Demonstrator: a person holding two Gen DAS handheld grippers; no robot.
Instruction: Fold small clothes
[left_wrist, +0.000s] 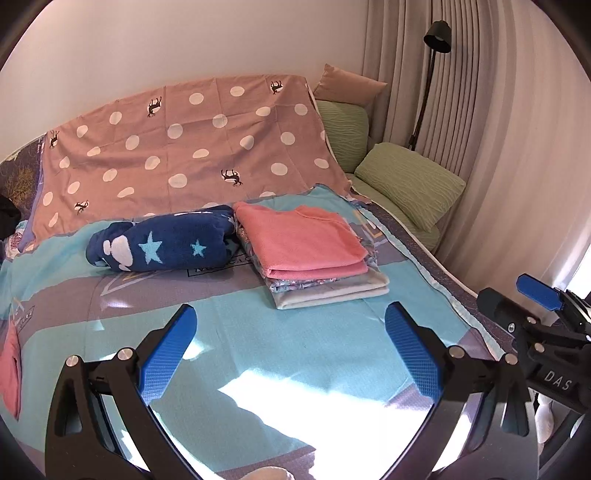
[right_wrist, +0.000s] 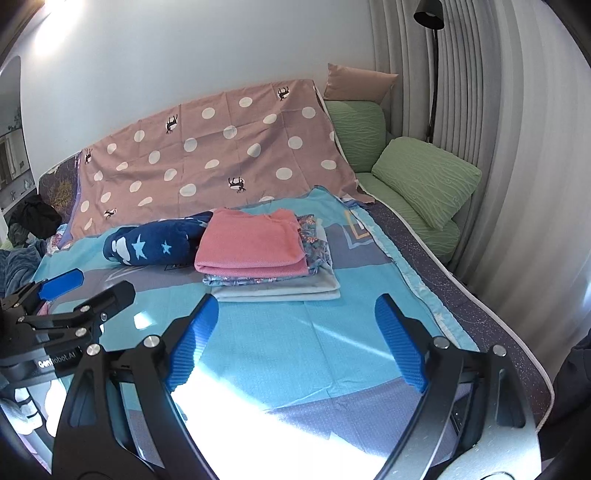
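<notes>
A stack of folded clothes (left_wrist: 314, 258) (right_wrist: 266, 258) lies on the turquoise bed sheet (left_wrist: 295, 343) (right_wrist: 288, 332), a pink garment (left_wrist: 303, 240) (right_wrist: 251, 240) on top, a floral piece and a pale one under it. Left of the stack lies a rolled navy garment with stars (left_wrist: 166, 243) (right_wrist: 155, 243). My left gripper (left_wrist: 291, 350) hovers open over the bare sheet in front of the stack, nothing between its fingers. My right gripper (right_wrist: 295, 343) stands open just before the stack, also empty. Each gripper shows at the edge of the other's view, the right one (left_wrist: 517, 299) and the left one (right_wrist: 88, 284).
A brown polka-dot blanket (left_wrist: 184, 147) (right_wrist: 214, 155) covers the back of the bed. Green pillows (left_wrist: 410, 184) (right_wrist: 424, 181) and a tan cushion (left_wrist: 347, 86) sit at the right by the curtain, with a black floor lamp (left_wrist: 437, 37). A pink cloth (left_wrist: 9, 373) lies at the far left.
</notes>
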